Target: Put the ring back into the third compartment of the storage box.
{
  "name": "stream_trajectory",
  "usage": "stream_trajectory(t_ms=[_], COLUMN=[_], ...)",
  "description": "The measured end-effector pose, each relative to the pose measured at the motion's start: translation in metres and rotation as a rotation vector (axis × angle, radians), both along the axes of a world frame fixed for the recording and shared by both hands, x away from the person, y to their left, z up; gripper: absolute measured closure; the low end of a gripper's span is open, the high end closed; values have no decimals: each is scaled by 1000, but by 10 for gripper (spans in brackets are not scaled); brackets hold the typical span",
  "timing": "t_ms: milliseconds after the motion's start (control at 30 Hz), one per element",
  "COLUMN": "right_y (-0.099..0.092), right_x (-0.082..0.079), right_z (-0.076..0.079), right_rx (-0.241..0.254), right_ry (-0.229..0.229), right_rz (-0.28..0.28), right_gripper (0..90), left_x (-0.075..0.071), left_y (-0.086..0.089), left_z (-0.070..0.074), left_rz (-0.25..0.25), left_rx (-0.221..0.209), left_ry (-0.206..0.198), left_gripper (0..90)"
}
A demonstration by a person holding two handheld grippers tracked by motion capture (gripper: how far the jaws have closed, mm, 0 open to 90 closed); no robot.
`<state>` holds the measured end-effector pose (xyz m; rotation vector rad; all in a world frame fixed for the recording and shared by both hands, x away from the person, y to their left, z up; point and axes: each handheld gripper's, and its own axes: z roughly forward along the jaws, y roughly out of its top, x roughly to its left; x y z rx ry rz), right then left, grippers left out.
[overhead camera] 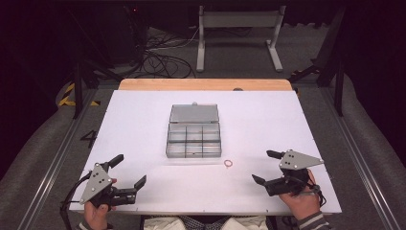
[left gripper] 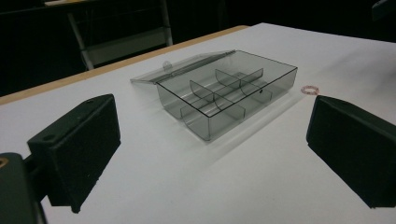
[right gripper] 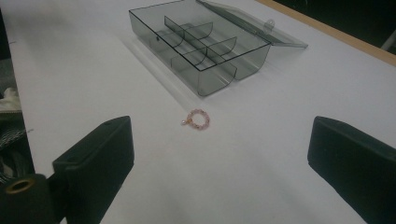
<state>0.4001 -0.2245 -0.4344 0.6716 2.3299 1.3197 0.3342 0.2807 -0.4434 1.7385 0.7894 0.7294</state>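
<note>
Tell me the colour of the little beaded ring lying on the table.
Pink; the beaded ring shows best in the right gripper view.

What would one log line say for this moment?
left tool: open, holding nothing | right tool: open, holding nothing | bead ring: on table beside box | box: lid open, compartments look unfilled

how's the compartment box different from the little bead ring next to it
The compartment box is large, angular and smoky transparent; the bead ring is tiny, round and pinkish. The compartment box stands open with its lid folded back flat, showing divided cells with nothing visible in them, while the bead ring is a simple closed loop lying flat. The compartment box sits mid-table; the bead ring lies apart from it, nearer the right gripper. Both rest untouched on the white table.
</note>
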Motion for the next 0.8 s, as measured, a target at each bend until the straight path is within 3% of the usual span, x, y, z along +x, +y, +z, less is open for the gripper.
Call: stream_trajectory(t_ms=[800], right_y=[21], right_x=[34], right_z=[23], right_rx=[-16], right_ry=[34], right_rz=[3], right_gripper=[75], left_x=[1], left_y=[-1], left_z=[0], left_rz=[-8], left_rx=[-3], left_ry=[12], left_gripper=[35])
